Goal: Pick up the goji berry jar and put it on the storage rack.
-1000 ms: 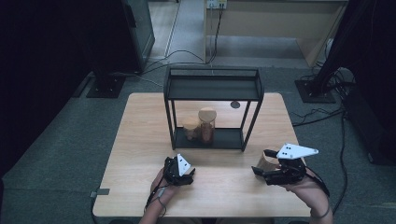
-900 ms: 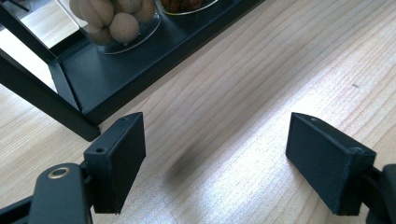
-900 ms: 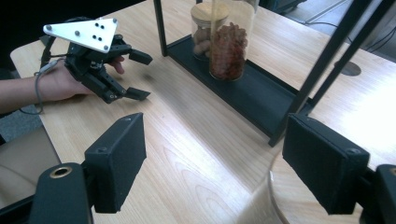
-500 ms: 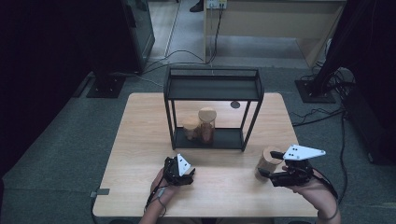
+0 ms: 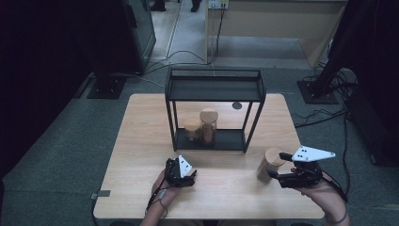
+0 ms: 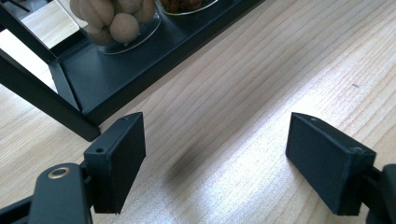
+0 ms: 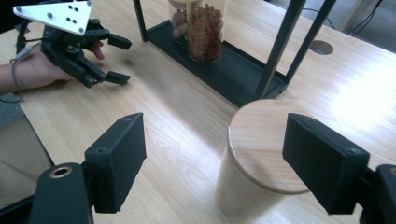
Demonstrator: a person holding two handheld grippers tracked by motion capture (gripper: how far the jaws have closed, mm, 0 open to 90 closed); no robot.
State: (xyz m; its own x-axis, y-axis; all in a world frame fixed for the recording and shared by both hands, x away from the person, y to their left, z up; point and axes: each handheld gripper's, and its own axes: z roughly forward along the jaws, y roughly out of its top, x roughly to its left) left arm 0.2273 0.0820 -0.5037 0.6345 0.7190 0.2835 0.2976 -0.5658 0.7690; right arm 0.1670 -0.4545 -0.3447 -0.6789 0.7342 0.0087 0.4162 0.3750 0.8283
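Observation:
A jar with a wooden lid (image 5: 268, 165) (image 7: 261, 149) stands on the table at the front right. My right gripper (image 5: 278, 165) (image 7: 215, 135) is open, and the jar's lid lies between its wide jaws, closer to the right one; the pads do not press on it. My left gripper (image 5: 192, 175) (image 6: 215, 154) (image 7: 119, 60) rests on the table near the front edge, open, with bare wood between its jaws. A black two-level rack (image 5: 214, 89) (image 7: 243, 70) (image 6: 107, 70) stands mid-table. Its lower shelf carries a tall jar (image 5: 208, 127) (image 7: 204, 32) and a shorter jar (image 5: 191, 129) (image 7: 179, 18).
The wooden table (image 5: 141, 141) has a round cable hole (image 5: 236, 105) behind the rack. Dark equipment stands and cables (image 5: 324, 117) lie on the grey floor around the table. The rack's upper shelf is bare.
My right gripper has drawn back to the right, and the wooden-lidded jar now stands in plain sight just left of it. The left gripper has stayed put.

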